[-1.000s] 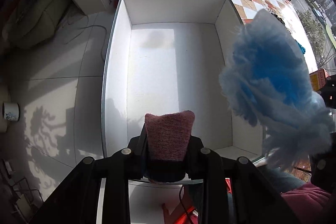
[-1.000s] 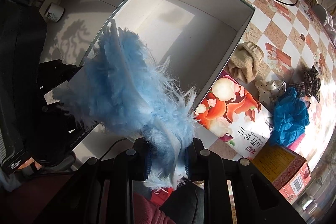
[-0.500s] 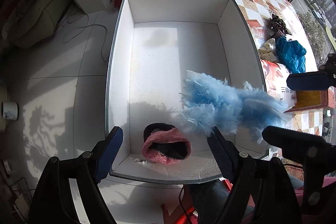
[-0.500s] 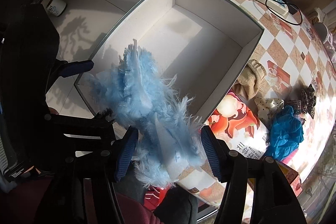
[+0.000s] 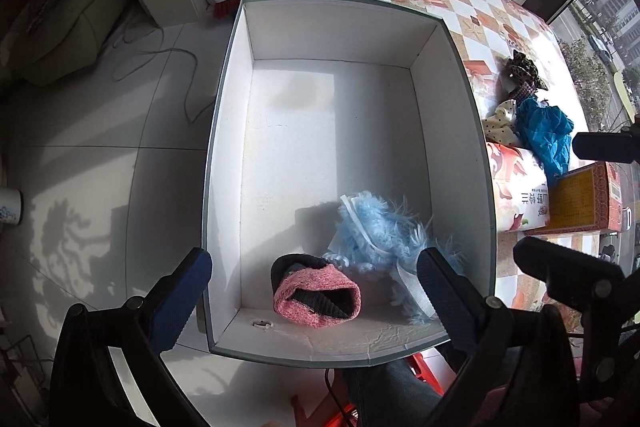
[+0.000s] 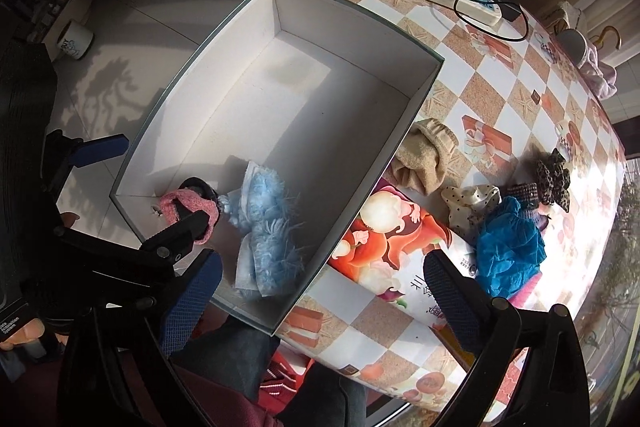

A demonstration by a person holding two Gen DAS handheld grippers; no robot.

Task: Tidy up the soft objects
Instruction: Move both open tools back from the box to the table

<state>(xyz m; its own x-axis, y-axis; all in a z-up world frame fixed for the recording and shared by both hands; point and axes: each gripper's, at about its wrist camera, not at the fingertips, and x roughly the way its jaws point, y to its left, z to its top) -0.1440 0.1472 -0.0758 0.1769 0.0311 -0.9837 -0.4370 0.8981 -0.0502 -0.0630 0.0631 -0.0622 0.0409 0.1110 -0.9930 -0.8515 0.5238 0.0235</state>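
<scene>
Our left gripper [image 5: 312, 291] has its jaws spread wide, holding nothing. Between and just past them, in the near end of the white box [image 5: 228, 107], lies a pink knit sock [image 5: 316, 301], touching a fluffy blue duster [image 5: 384, 239]. Our right gripper [image 6: 320, 291] is spread wide too, also empty. Past its right jaw, on the checked table [image 6: 500, 75], sit a beige sock [image 6: 426, 159] and a crinkly blue cloth [image 6: 508, 247].

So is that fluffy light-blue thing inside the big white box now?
Inside: the fluffy light-blue item lies on the white box floor.
</scene>
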